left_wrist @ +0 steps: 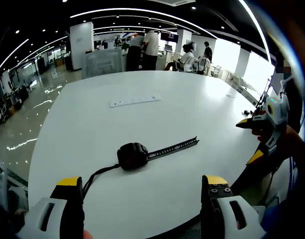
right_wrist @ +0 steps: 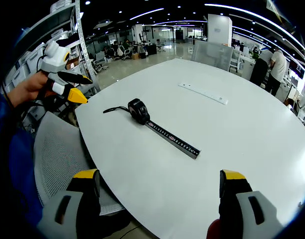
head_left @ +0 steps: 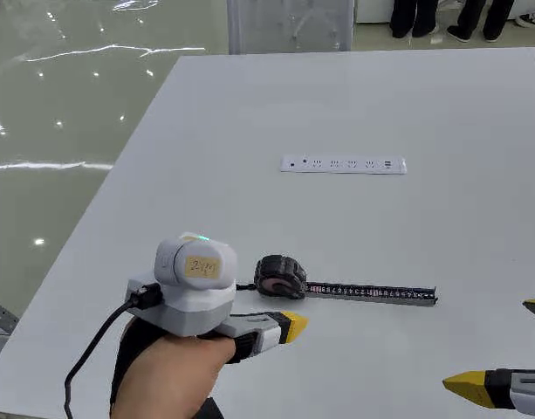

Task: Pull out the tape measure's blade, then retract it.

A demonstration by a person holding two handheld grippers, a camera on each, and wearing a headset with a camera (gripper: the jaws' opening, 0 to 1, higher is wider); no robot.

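Left gripper view shows the tape measure's (left_wrist: 132,155) cord (left_wrist: 100,173), mostly hidden in head view. Its blade (head_left: 372,292) points rightward; left hand-held gripper (left_wrist: 142,181), right hand-held gripper (right_wrist: 159,175) both gape.

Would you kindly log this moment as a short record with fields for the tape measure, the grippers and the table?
tape measure: black round-cased tape measure, lying on the white table, held by neither gripper
blade: dark marked blade, pulled partly out, flat on the table
left gripper: open, empty, short of the case
right gripper: open, empty, back from the blade's tip
background: long white power strip, farther back on the table
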